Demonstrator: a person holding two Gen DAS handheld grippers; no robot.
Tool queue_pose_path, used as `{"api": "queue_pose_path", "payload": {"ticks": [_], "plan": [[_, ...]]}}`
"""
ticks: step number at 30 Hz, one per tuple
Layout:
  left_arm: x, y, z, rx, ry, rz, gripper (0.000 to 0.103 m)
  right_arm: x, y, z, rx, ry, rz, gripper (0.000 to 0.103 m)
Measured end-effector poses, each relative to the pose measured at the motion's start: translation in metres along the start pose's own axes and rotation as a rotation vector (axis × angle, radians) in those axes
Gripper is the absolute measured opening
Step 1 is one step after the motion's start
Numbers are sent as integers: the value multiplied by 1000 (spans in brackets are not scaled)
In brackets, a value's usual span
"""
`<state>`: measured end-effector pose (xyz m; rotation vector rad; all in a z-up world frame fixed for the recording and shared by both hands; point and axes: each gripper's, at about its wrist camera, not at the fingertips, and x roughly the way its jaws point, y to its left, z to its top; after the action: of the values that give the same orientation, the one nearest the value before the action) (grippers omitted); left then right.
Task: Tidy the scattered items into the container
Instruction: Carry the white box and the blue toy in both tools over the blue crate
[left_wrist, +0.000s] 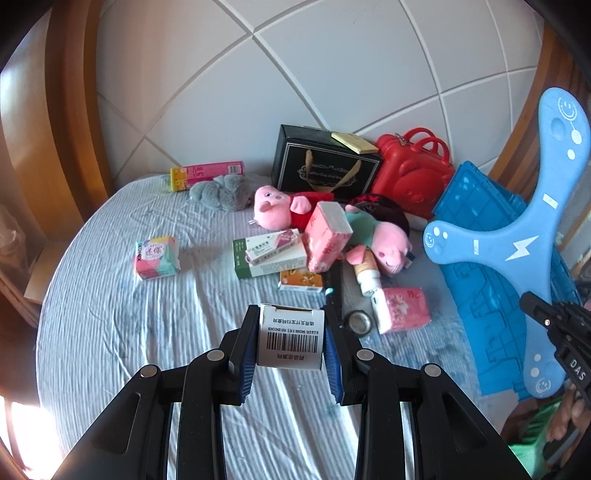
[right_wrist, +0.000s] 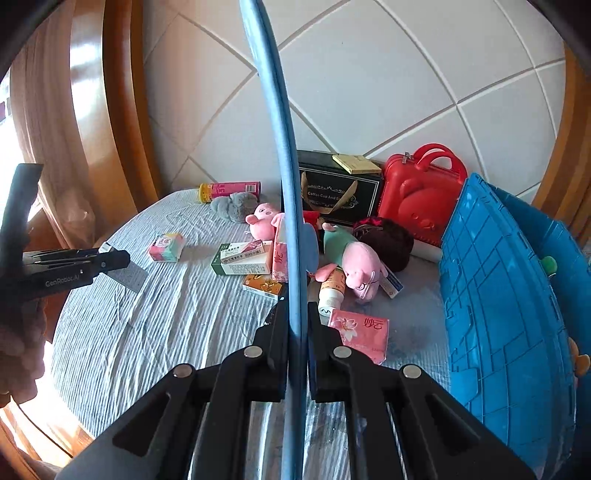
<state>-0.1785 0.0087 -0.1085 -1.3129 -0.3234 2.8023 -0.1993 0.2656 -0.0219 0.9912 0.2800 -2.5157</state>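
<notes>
left wrist view: our left gripper (left_wrist: 291, 341) clamped a white box (left_wrist: 290, 339) above the bed (left_wrist: 147, 325). our right gripper (right_wrist: 298, 332) was pinched on a blue boomerang (left_wrist: 517, 243). the blue crate (right_wrist: 498, 295) sat at the right, with pig toys (left_wrist: 275, 206) and cartons (left_wrist: 266, 254) strewn beside it.

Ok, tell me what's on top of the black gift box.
A flat yellowish booklet lies on the black gift box, at its right end. What's inside the box can't be seen.
</notes>
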Motion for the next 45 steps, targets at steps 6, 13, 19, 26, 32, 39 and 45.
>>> {"api": "queue_pose_path", "payload": {"ticks": [6, 13, 19, 26, 32, 39, 45], "plan": [[-25, -23, 13, 12, -43, 13, 31, -28, -22, 2, 14, -66, 37, 8], [-40, -67, 20, -16, -80, 39, 31, -57, -64, 3, -15, -121, 86, 8], [-48, -110, 27, -49, -115, 62, 31, -84, -109, 6, -38, -173, 114, 8], [-54, -170, 42, -52, -156, 58, 31, -108, -165, 10, -42, -218, 118, 8], [-57, -223, 44, -13, -172, 41, 31, -128, -206, 5, -17, -243, 113, 8], [-57, -273, 48, 49, -177, 8, 31, -149, -249, -7, 36, -273, 71, 8], [-48, -320, 57, 114, -186, -21, 31, -162, -287, -20, 85, -269, 4, 8]]}}
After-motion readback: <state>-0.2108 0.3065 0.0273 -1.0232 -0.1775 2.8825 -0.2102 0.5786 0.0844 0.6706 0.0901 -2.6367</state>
